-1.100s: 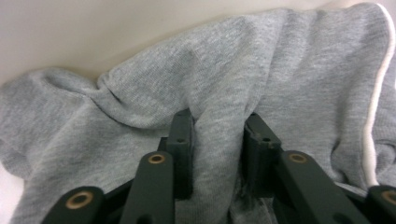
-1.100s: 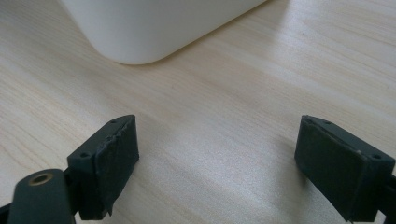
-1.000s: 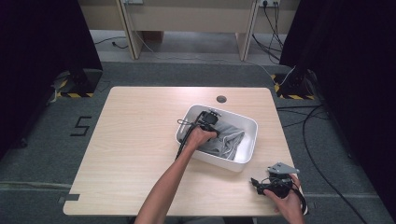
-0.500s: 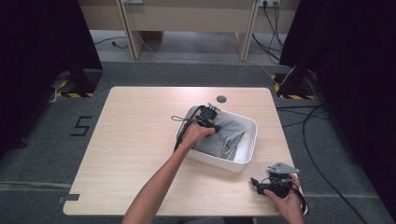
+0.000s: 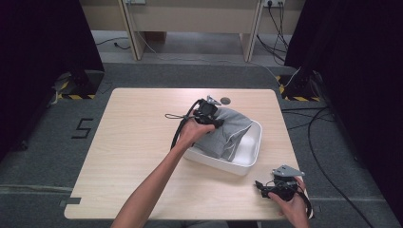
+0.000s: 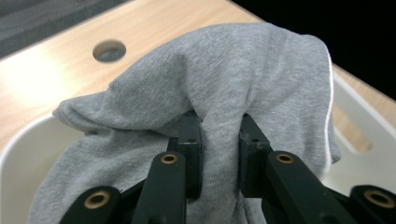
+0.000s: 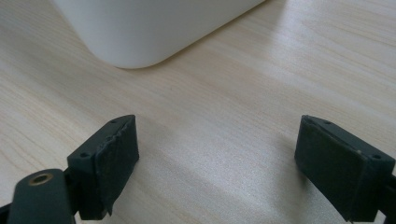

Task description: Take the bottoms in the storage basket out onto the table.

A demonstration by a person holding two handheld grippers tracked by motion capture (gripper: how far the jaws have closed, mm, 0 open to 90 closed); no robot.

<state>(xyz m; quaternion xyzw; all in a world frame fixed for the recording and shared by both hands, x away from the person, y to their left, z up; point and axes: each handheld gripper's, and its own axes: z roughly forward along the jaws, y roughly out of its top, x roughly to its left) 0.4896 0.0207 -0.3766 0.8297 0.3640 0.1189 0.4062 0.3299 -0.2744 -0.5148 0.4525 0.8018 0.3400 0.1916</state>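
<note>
A grey cloth hangs half out of a white tub right of the table's middle. My left gripper is above the tub's left end, shut on a fold of that cloth. In the left gripper view the grey cloth drapes over the left gripper, pinched between both pads, with the tub's rim below. My right gripper rests by the table's front right corner. In its own view the right gripper stands open over bare wood, short of the tub's corner.
A round cable hole sits in the tabletop just behind the tub. The left gripper's cable loops over the wood to its left. Dark curtains, floor cables and a desk frame surround the table.
The left gripper has risen out of the tub, pulling the grey cloth up with it so the cloth now tents above the rim. The right gripper has not moved.
</note>
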